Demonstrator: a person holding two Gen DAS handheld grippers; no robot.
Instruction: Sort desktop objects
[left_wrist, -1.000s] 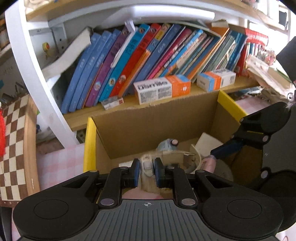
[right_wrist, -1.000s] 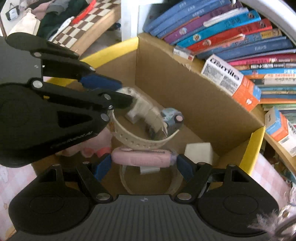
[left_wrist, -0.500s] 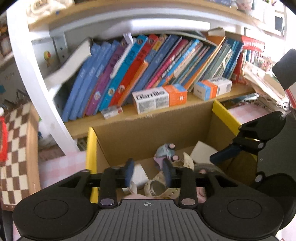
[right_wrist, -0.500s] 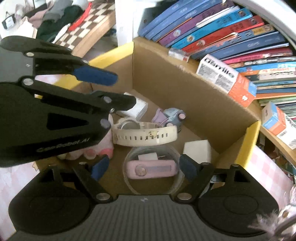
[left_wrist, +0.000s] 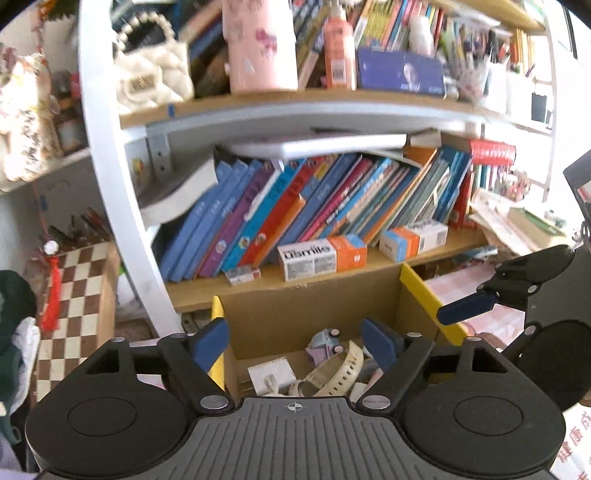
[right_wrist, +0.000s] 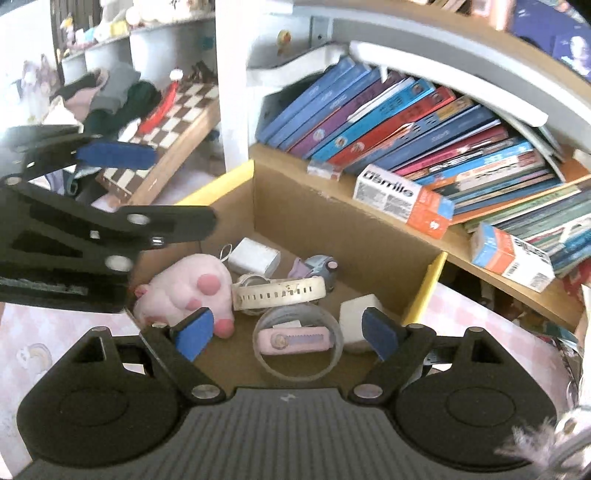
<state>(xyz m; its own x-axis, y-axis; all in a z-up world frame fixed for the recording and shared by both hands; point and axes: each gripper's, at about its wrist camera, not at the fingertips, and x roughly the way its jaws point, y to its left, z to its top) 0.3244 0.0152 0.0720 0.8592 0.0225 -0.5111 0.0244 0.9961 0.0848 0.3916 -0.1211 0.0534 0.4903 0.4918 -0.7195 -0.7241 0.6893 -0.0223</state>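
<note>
An open cardboard box (right_wrist: 306, 225) with yellow flaps (left_wrist: 417, 291) stands in front of the bookshelf. In it lie a cream watch (right_wrist: 280, 291) (left_wrist: 336, 373), a pink oblong item (right_wrist: 295, 338) inside a clear ring, a pink plush (right_wrist: 184, 291), a white charger (right_wrist: 255, 256), a small toy car (right_wrist: 317, 266) and a white block (right_wrist: 360, 317). My right gripper (right_wrist: 287, 334) hangs open above the pink item, holding nothing. My left gripper (left_wrist: 295, 343) is open over the box's left part, also seen as the left gripper (right_wrist: 177, 188) above the plush.
A low shelf (left_wrist: 369, 266) with slanted books, a toothpaste carton (left_wrist: 321, 256) and a small blue-and-orange carton (left_wrist: 413, 238) runs just behind the box. A chessboard (left_wrist: 74, 291) lies to the left. Pink checked cloth (right_wrist: 480, 325) covers the desk around the box.
The left gripper let go of the cream watch and the right let go of the pink item. Both opened wide and drew back up from the box.
</note>
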